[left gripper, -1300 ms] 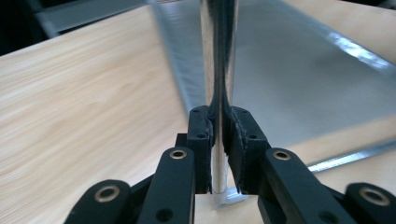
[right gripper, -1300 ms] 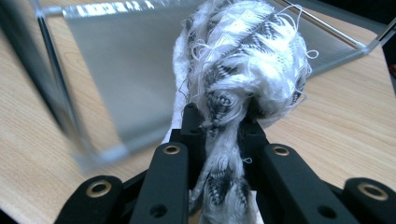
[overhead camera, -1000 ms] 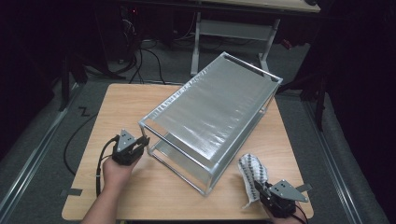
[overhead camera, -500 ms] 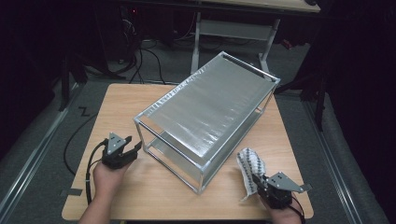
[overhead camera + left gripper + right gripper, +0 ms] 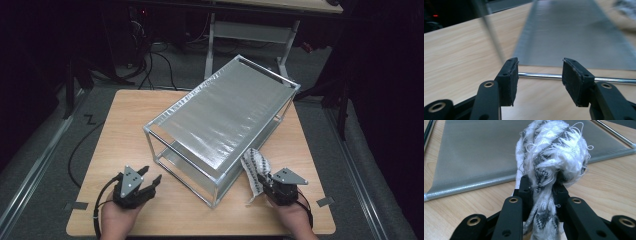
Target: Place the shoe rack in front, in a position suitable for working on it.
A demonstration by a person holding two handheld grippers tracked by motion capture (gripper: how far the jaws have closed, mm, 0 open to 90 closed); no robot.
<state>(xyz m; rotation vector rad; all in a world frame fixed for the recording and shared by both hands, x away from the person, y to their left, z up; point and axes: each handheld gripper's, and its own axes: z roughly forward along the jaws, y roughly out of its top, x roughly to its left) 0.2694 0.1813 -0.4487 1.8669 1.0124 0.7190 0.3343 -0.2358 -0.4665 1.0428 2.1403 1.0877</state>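
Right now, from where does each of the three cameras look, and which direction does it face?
High view: sits above the person's side, looks forward and down on the wooden table and the metal-framed rack; both hands, left gripper and right gripper show.
Left gripper view: rides the left gripper, looks between open jaws at the rack's bottom rail.
Right gripper view: rides the right gripper, jaws clamped on a black-and-white cloth.
Shared: both gripper views show the rack's grey lower shelf and the table.

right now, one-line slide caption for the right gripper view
Right gripper clamps a frayed white-and-black woven cloth above the light wooden table, the grey fabric shelf behind.
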